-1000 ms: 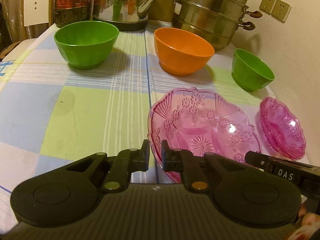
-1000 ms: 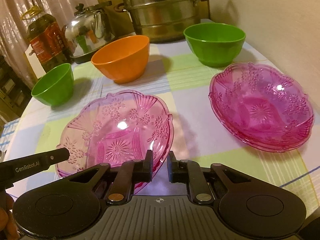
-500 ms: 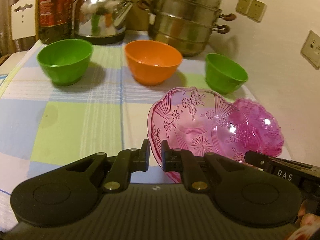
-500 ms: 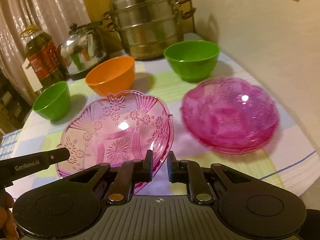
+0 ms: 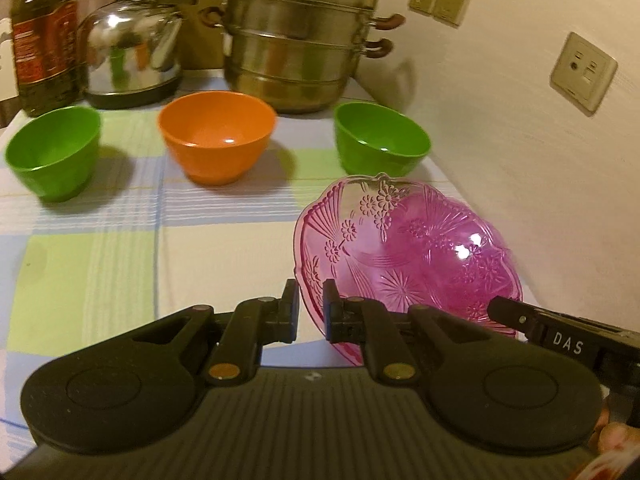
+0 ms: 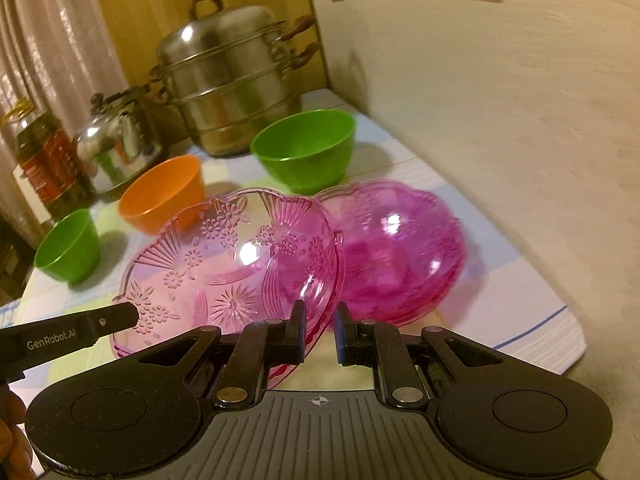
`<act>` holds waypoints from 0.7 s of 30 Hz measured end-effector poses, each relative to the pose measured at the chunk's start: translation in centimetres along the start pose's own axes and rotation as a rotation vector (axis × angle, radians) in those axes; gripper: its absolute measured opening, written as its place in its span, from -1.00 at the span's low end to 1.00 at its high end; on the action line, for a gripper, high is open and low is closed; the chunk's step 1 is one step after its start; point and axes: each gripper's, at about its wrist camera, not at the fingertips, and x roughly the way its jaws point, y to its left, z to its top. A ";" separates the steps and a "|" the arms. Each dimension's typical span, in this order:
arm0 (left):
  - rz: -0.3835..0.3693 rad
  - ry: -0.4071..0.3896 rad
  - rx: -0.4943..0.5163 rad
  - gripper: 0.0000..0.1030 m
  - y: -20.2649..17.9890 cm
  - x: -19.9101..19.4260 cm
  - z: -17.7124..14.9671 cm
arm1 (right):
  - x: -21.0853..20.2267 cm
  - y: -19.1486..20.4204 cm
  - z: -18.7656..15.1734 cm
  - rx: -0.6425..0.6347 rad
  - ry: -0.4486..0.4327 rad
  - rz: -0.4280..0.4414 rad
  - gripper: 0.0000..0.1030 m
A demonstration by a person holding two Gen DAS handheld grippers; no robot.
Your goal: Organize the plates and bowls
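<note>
Plate point(image 5: 404, 248) rim clamped in left claw point(image 5: 310, 310) and right claw point(image 6: 319, 330) (both), tilted above 1 pink stack point(image 6: 404, 248).

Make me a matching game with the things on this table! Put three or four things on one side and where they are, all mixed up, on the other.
Things:
1. orange bowl
2. clear pink plate
3. steamer pot
4. oil bottle

Places:
A. far left, beside the kettle
B. held by its rim in both grippers
C. between two green bowls
D. back of the table, nearest the wall

Pairs: 1-C, 2-B, 3-D, 4-A
</note>
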 end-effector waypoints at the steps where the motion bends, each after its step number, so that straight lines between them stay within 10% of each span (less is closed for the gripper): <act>1: -0.004 0.000 0.007 -0.79 -0.4 0.2 0.1 | -0.1 -0.4 0.1 0.006 -0.004 -0.006 -0.72; 21: -0.082 0.040 0.087 -0.79 -6.7 6.3 2.9 | 1.5 -7.1 2.6 0.098 -0.033 -0.112 -0.72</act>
